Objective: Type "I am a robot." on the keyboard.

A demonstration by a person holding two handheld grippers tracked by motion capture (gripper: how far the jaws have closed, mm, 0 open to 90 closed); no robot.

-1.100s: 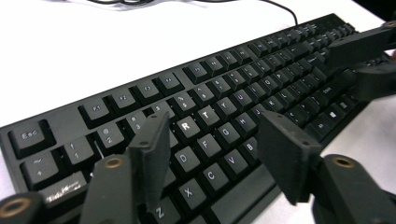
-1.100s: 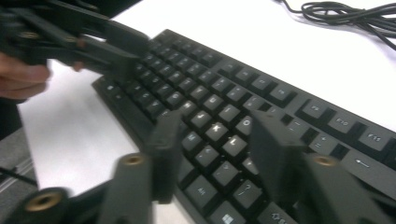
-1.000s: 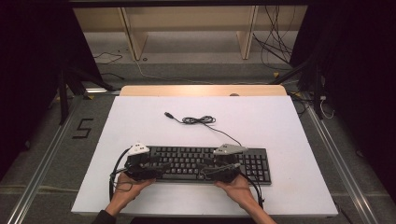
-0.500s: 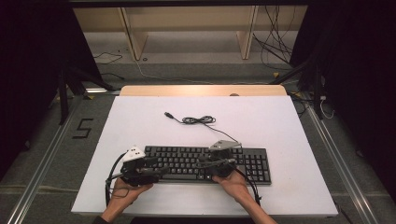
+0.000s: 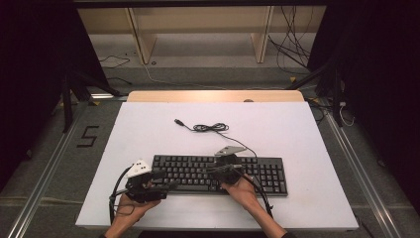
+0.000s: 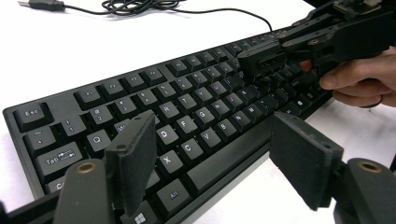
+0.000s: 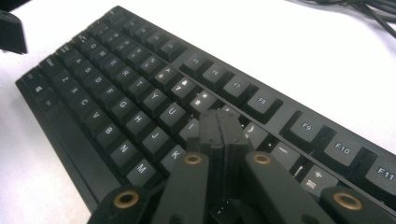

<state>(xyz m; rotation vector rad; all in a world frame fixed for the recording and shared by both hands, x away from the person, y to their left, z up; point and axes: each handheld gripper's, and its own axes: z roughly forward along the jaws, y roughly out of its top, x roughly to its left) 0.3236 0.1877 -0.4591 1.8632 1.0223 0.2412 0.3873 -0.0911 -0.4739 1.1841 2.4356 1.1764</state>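
A black keyboard (image 5: 218,173) is laid flat near the front edge of the white surface (image 5: 297,134), its cable (image 5: 210,128) coiled loosely behind it and ending in a free plug. The right gripper (image 7: 219,128) is held over the middle of the key field with its jaws pressed together on nothing, the joined tips poised just above the keys around I, K and 9; whether a key is actually touched cannot be told. The left gripper (image 6: 210,158) is held with its jaws wide apart at the keyboard's front left corner, one jaw over the lower letter rows and the other out beyond the front edge, above the bare surface. The main hazard is judged to be a wrong key press: the closed tips are broad against a single keycap, so two neighbouring keys could be pushed down at once if the descent is slightly off. A slanted push could also slide the unclamped keyboard back across the smooth surface, since it is not gripped by the left gripper. If the left jaws are closed where they stand, keycaps near the front edge could be pinched or levered off.
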